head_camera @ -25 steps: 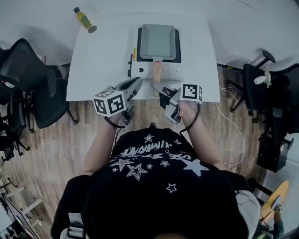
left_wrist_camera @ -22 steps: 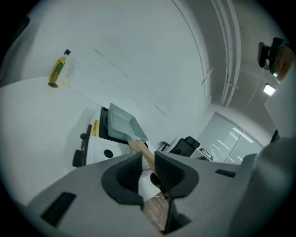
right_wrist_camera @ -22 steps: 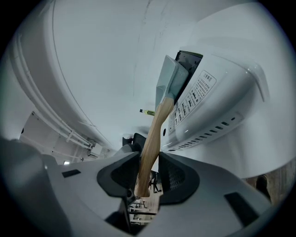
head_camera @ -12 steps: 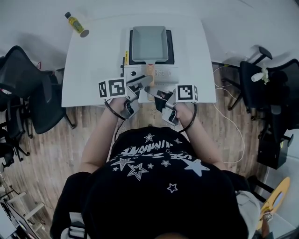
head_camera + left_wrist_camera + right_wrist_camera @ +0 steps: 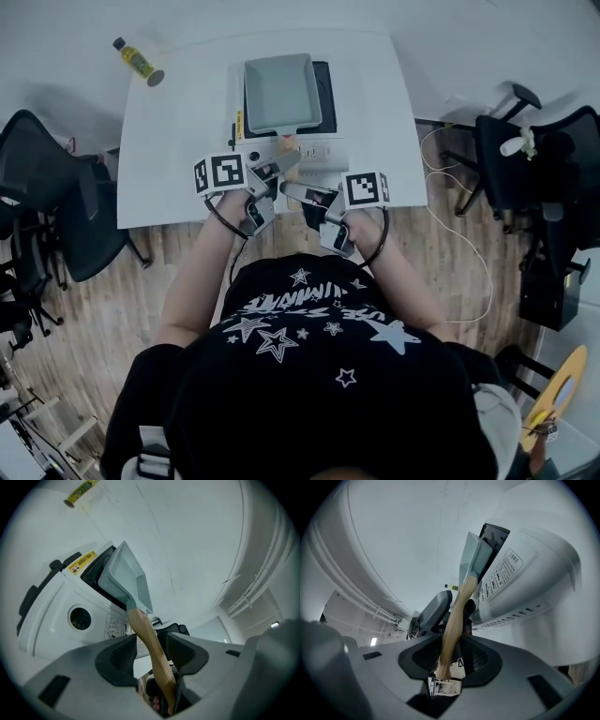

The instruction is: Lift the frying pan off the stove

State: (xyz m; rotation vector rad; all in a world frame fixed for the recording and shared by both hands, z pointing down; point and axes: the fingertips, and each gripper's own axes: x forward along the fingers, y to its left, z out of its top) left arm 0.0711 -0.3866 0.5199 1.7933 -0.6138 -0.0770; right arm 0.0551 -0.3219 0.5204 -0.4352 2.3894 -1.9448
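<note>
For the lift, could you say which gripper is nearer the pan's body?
Left gripper: its jaws, just opened, straddle the handle nearer the pan; the right gripper clamps its end.

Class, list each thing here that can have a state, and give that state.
Pan: empty, over the stove.
Stove: on or off, cannot tell.
Left claw: open; its jaws have just been opening, handle between them.
Right claw: shut on handle.
Bottle: lying on its side.

An office-like room is suggested: black swivel chairs are seen at left and right, beside a white surface on wood flooring.
</note>
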